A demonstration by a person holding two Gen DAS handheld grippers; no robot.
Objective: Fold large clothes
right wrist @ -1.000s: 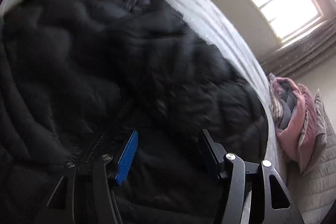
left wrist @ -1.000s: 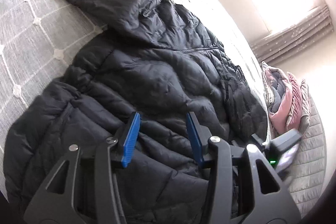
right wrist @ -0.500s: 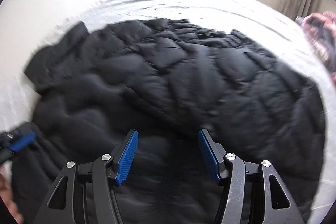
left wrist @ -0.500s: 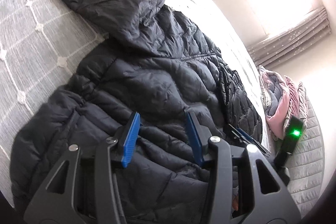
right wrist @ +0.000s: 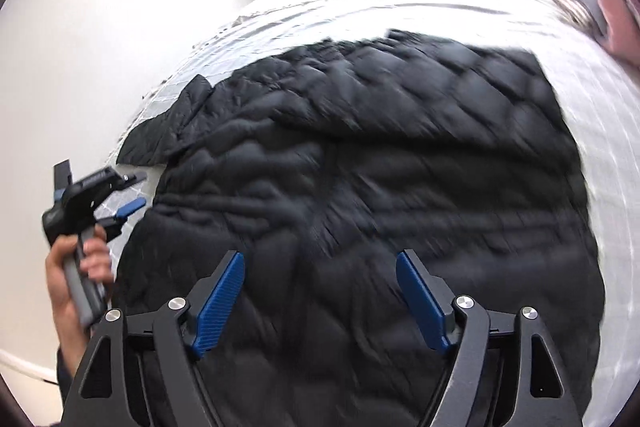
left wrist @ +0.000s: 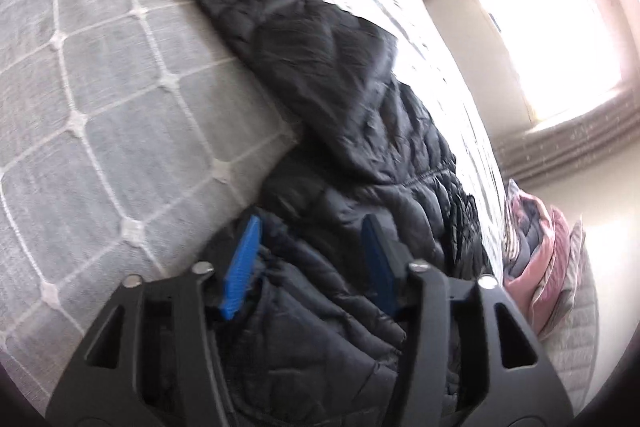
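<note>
Jacket (right wrist: 380, 187) lies unlabelled on bed (left wrist: 100, 107), left tool (left wrist: 312, 259) and right tool (right wrist: 320, 291) spread apart.

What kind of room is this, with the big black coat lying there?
Most likely a bedroom. The black puffy jacket is spread on a bed with a grey quilted cover, a heap of pink bedding sits at the far end, and there is a curtained window.

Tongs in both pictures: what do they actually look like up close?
Each pair of tongs, the left and the right, has a black angular frame with triangular cut-outs, silver screw heads and two ribbed blue pads. A bare hand grips the left one's grey handle.
</note>
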